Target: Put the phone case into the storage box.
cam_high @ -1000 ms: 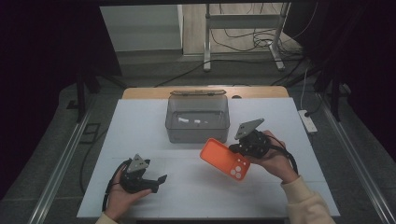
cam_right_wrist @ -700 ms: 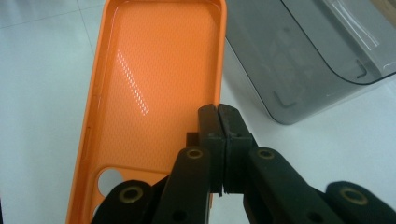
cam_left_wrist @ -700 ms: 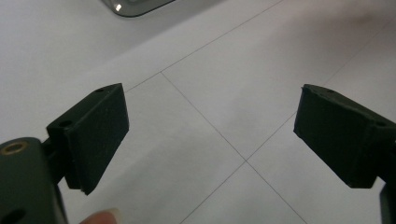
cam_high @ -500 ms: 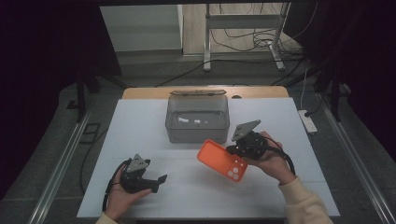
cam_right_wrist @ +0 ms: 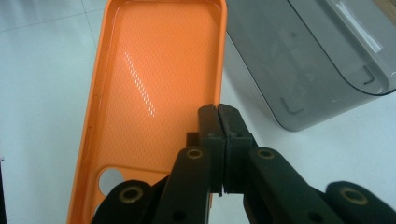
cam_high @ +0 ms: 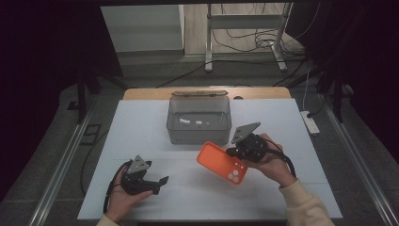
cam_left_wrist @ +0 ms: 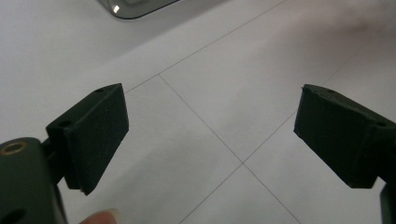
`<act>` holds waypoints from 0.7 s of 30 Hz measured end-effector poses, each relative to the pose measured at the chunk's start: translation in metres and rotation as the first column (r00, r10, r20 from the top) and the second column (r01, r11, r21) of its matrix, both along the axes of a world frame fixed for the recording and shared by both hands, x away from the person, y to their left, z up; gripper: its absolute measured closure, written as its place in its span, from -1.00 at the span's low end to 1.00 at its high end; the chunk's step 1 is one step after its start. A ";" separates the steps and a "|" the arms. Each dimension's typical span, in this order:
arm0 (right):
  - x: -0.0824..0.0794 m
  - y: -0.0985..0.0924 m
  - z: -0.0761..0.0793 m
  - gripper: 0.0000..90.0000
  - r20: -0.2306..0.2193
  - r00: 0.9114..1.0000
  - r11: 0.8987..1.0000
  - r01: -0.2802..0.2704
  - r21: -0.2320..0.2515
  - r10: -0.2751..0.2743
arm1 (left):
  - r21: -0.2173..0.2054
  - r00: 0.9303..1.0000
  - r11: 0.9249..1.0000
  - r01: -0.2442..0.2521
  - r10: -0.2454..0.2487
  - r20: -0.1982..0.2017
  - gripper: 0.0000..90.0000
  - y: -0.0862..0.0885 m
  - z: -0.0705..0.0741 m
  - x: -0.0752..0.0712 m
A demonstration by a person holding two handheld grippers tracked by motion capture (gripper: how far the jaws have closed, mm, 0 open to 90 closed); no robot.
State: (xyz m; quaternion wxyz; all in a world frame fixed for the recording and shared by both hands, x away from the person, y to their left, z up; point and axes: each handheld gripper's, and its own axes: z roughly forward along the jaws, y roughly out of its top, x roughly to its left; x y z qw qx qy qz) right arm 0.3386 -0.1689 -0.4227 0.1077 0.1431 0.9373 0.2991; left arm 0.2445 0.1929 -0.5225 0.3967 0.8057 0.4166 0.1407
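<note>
An orange phone case (cam_high: 220,163) hangs tilted just above the white table, in front of the grey box. My right gripper (cam_high: 231,152) is shut on its right long edge, held by a hand at the right. In the right gripper view the case (cam_right_wrist: 149,88) shows its hollow inner side and camera cut-out, and the right gripper (cam_right_wrist: 218,113) pinches the rim with its jaws pressed together. My left gripper (cam_high: 159,182) rests low at the front left in a hand. Seen in the left gripper view, the left gripper (cam_left_wrist: 208,135) stands open with bare table between the jaws.
A clear grey plastic box (cam_high: 199,120) stands at the table's middle back with small white pieces (cam_high: 188,122) inside; its corner (cam_right_wrist: 317,60) is close beside the case. A power strip (cam_high: 310,123) lies at the right edge. The white table (cam_high: 136,132) ends near the hands.
</note>
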 end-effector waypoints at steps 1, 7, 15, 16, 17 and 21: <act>0.000 0.000 0.000 0.98 0.000 1.000 1.000 0.000 -0.001 0.000 | -0.002 1.000 1.000 -0.001 0.001 0.000 -0.78 0.000 0.000 0.000; 0.000 0.000 -0.001 0.98 0.002 1.000 1.000 0.001 0.001 -0.001 | 0.007 1.000 1.000 0.001 -0.001 0.013 -0.78 -0.004 0.005 -0.001; 0.000 0.002 -0.002 0.98 0.006 1.000 1.000 -0.001 -0.001 0.001 | 0.001 1.000 1.000 0.018 -0.018 0.010 -0.77 -0.016 0.018 0.004; 0.000 0.002 -0.002 0.98 0.006 1.000 1.000 -0.002 -0.002 0.002 | -0.007 1.000 1.000 0.019 -0.019 0.003 -0.77 -0.018 0.019 0.005; 0.000 0.002 -0.002 0.98 0.007 1.000 1.000 -0.002 -0.002 0.002 | -0.007 1.000 1.000 0.024 -0.024 0.000 -0.77 -0.019 0.021 0.006; 0.000 0.002 -0.002 0.98 0.010 1.000 1.000 -0.005 -0.002 0.005 | -0.039 0.999 0.998 0.040 -0.041 -0.011 -0.75 -0.023 0.027 0.009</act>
